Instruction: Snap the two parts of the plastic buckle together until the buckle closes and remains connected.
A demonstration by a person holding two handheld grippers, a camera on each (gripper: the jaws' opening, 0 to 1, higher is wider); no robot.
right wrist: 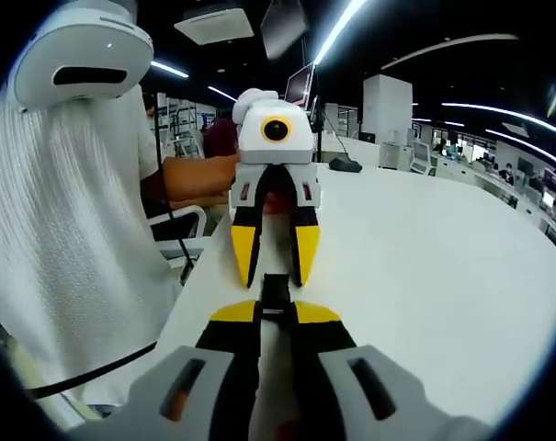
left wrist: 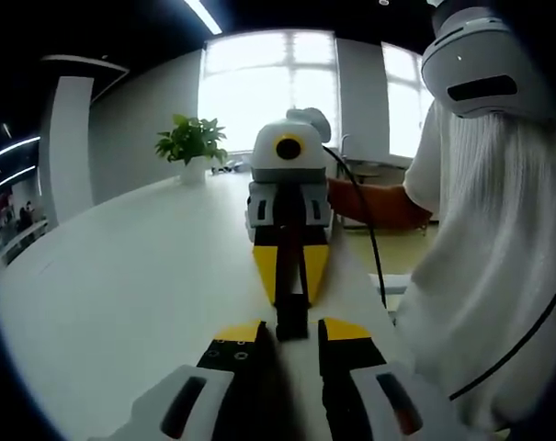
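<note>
Buckle between both grippers' fingers.

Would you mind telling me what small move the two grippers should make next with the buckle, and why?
Probably a short, straight push of the two grippers toward each other. The left gripper and the right gripper face each other nose to nose above the white table, each shut on an end of the black buckle, which bridges the gap; whether it has latched cannot be told.

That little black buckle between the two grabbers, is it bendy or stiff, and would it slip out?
The buckle looks like hard, probably stiff plastic: it spans straight between the grippers without sagging. Small and thin, so likely light. Its smooth surface could slip, though the right gripper has its jaws closed on it.
</note>
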